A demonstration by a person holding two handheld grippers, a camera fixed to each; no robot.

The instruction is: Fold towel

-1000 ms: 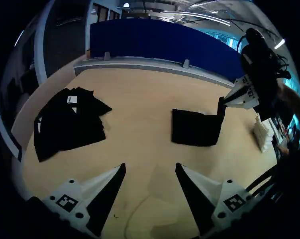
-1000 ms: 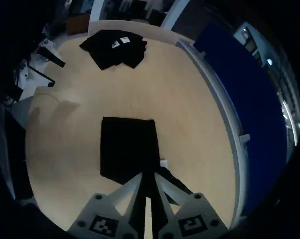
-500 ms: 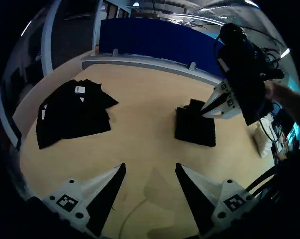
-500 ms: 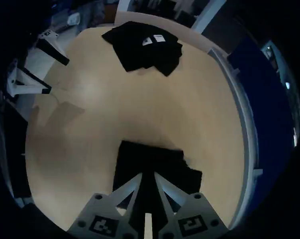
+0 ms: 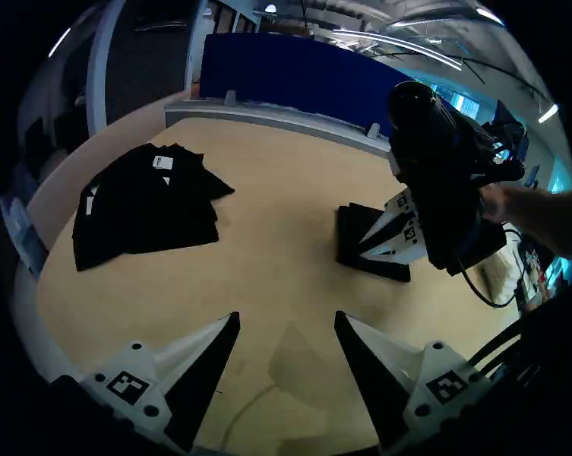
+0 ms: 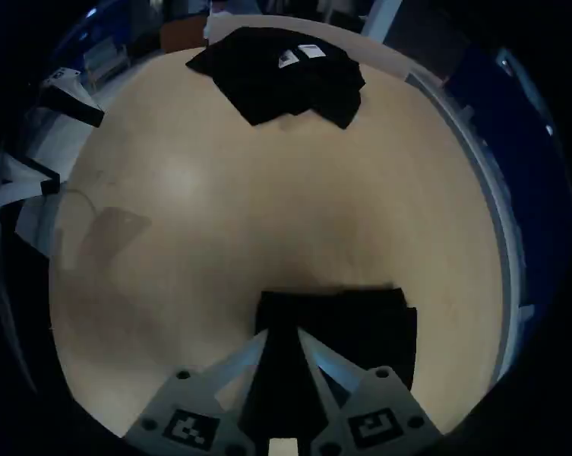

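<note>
Towel (pinched by right claw) lies crosswise to it.

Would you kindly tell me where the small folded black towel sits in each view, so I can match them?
Left gripper view: the small folded black towel lies right of centre.
Right gripper view: the towel lies at bottom centre.
Shared landmark: the heap of black cloths with white tags, left in the former, top centre in the latter.
</note>
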